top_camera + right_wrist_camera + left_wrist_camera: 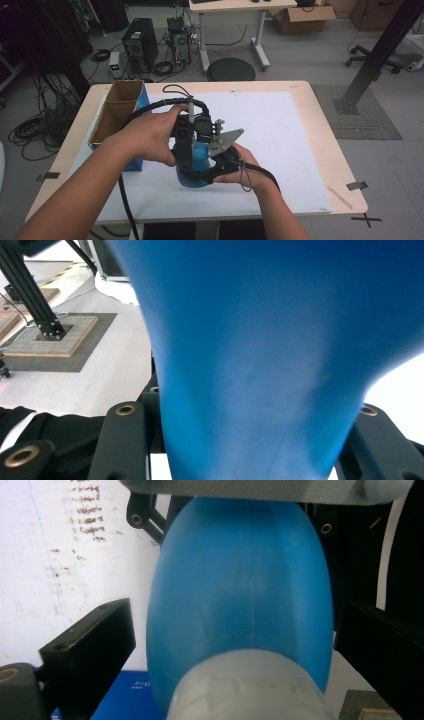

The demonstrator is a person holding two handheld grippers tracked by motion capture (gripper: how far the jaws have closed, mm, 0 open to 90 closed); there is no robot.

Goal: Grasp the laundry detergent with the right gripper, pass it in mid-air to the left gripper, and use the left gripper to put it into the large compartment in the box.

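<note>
A blue plastic bottle [196,172] with a whitish translucent cap [250,692] stands on the white mat [280,140], wide base down. My right gripper [212,172] comes in from the right and is shut on the bottle's lower body [260,365], with both jaws against its sides. My left gripper [184,159] points down over the bottle from above. In the left gripper view its jaws straddle the bottle's body [240,595]; a thin gap shows beside the left jaw, so that gripper [237,617] is open around the bottle.
An open cardboard box [117,112] with a blue side [134,164] stands at the mat's left edge, close to my left forearm. Both grippers trail black cables. Beyond the table's far edge are a computer tower [141,44] and a round stool [231,69].
</note>
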